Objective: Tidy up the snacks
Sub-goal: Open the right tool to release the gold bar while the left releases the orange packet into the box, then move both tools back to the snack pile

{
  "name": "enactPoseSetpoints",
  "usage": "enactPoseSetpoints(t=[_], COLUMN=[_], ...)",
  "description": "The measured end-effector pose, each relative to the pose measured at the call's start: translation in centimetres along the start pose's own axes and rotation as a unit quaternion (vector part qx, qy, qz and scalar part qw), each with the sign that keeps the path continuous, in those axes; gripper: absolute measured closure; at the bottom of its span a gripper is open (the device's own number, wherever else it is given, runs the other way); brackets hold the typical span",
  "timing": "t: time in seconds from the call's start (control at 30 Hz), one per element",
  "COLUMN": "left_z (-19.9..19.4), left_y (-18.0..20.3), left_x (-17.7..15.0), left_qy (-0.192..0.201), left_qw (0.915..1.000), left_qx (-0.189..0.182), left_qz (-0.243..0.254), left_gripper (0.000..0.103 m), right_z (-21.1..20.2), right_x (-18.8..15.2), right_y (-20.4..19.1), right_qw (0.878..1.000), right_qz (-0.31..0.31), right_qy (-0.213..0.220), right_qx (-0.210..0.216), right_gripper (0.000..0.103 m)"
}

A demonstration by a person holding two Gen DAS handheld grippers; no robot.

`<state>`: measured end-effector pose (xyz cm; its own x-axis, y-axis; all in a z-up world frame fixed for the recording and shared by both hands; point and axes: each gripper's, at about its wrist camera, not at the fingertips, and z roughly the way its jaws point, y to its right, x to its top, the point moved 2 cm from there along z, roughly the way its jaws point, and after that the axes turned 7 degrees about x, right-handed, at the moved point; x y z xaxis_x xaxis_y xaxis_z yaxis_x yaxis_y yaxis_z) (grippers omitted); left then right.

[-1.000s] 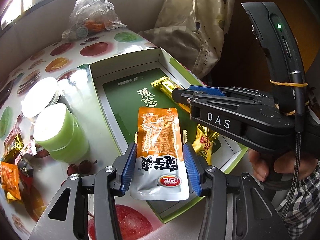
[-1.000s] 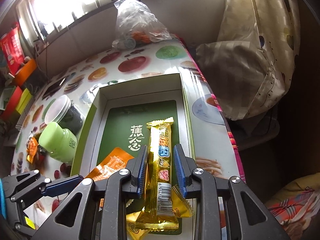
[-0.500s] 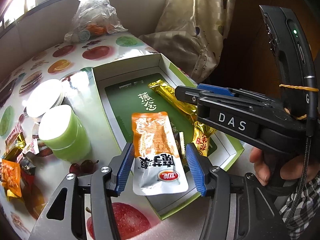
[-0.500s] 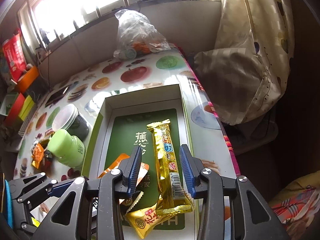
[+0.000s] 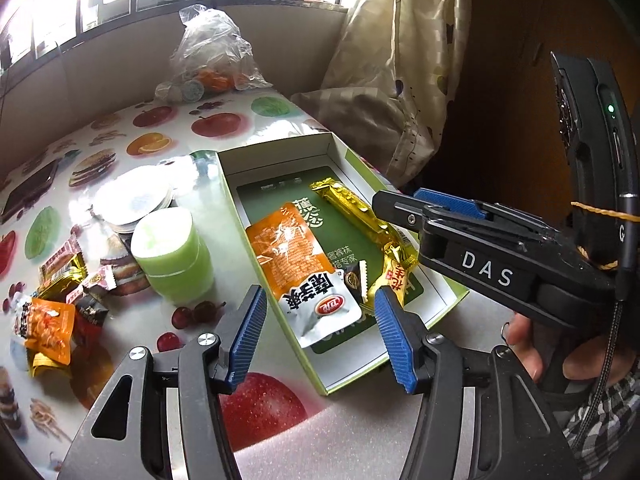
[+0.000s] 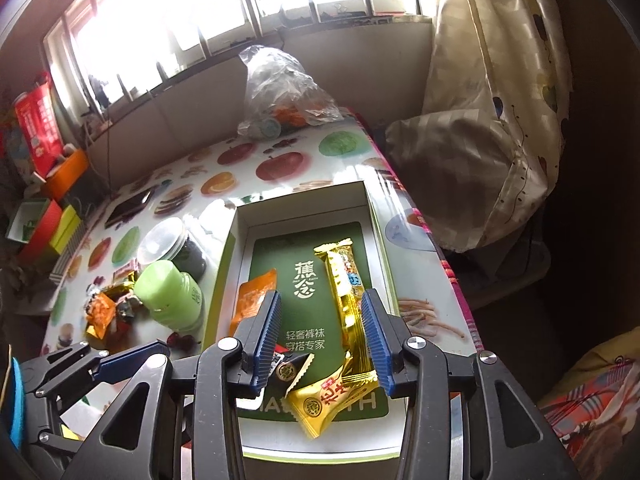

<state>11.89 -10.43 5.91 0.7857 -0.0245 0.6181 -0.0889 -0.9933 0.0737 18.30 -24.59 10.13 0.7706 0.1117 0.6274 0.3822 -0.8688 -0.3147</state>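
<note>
Both tools, left tool (image 5: 318, 330) and right tool (image 6: 322, 338), hang spread above the box (image 5: 336, 152), pinching nothing; orange packet (image 5: 294, 258) and gold bar (image 6: 346, 294) lie inside.

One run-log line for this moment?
left gripper: open, empty | right gripper: open, empty | orange pouch, gold bar: in box

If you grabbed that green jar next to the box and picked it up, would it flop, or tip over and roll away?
The green jar probably won't flop: its plastic walls look stiff. Standing upright on a broad base, it seems unlikely to tip. Knocked on its side, its round body would probably roll across the smooth tablecloth. The glossy plastic might be slippery for the pads.
</note>
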Motion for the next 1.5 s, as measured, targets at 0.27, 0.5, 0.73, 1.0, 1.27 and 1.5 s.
enactPoseSetpoints(t=[0.27, 0.5, 0.73, 1.0, 1.27, 1.5], left_z=[-2.1, -4.1, -5.6, -6.1, -6.5, -6.6], left_y=[-1.8, -4.7, -8.0, -13.0, -16.7, -20.5], left_x=[-1.3, -2.7, -4.5, -6.5, -8.1, -9.5], left_qy=[0.016, 0.037, 0.043, 0.037, 0.037, 0.031], left_qw=[0.9995, 0.9972, 0.9942, 0.9870, 0.9804, 0.9694], left_qx=[0.019, 0.048, 0.071, 0.101, 0.111, 0.135], left_qz=[-0.018, -0.043, -0.067, -0.120, -0.159, -0.203], left_gripper=[0.046, 0.046, 0.046, 0.046, 0.046, 0.046], right_z=[-1.5, -1.8, -0.9, 0.7, 2.7, 5.2], right_x=[-1.5, -2.6, -3.4, -4.1, -4.3, -4.7], right_y=[-2.5, -5.6, -9.0, -13.1, -16.6, -19.5], right_qw=[1.000, 0.999, 0.998, 0.994, 0.989, 0.984], right_qz=[-0.009, -0.024, -0.047, -0.084, -0.117, -0.141], right_qy=[0.015, 0.021, 0.014, 0.000, -0.019, -0.041], right_qx=[0.007, 0.024, 0.049, 0.070, 0.085, 0.100], right_gripper=[0.062, 0.062, 0.062, 0.062, 0.062, 0.062])
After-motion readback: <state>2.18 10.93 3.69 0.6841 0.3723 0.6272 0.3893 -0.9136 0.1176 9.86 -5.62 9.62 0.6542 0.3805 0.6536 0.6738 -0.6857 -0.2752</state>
